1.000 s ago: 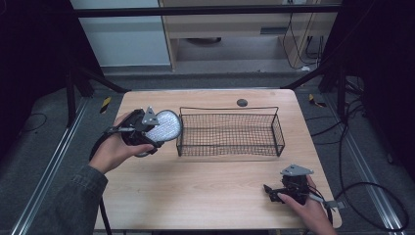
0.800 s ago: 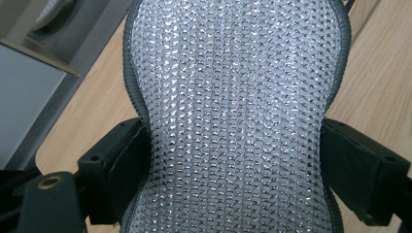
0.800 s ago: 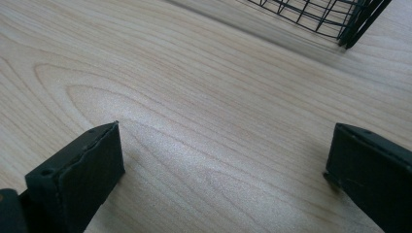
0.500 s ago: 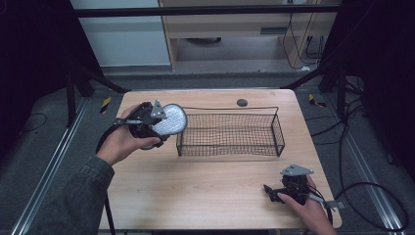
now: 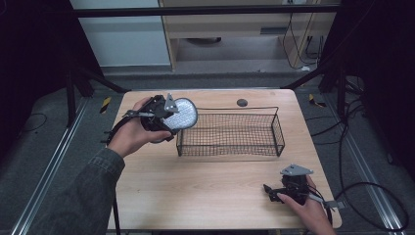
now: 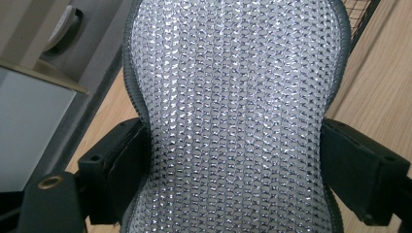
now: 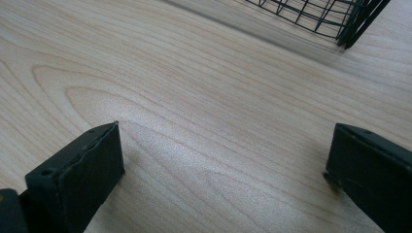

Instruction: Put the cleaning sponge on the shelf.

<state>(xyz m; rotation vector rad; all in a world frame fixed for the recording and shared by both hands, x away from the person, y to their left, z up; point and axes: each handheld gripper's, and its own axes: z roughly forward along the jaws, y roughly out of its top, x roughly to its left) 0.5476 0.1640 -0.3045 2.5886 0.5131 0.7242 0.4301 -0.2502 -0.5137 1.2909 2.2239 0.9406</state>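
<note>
My left gripper (image 5: 164,117) clamps the silver mesh pad (image 5: 180,114) at its waist, held above the wire basket's (image 5: 229,134) nine-o'clock end, long axis pointing toward two o'clock. My right gripper (image 5: 275,191) rests spread apart on the table (image 5: 205,186).

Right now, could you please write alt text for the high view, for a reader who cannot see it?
The left tool holds a silvery mesh pad above the left end of a black wire basket on a wooden table. The right tool rests open near the table's front right corner.
</note>
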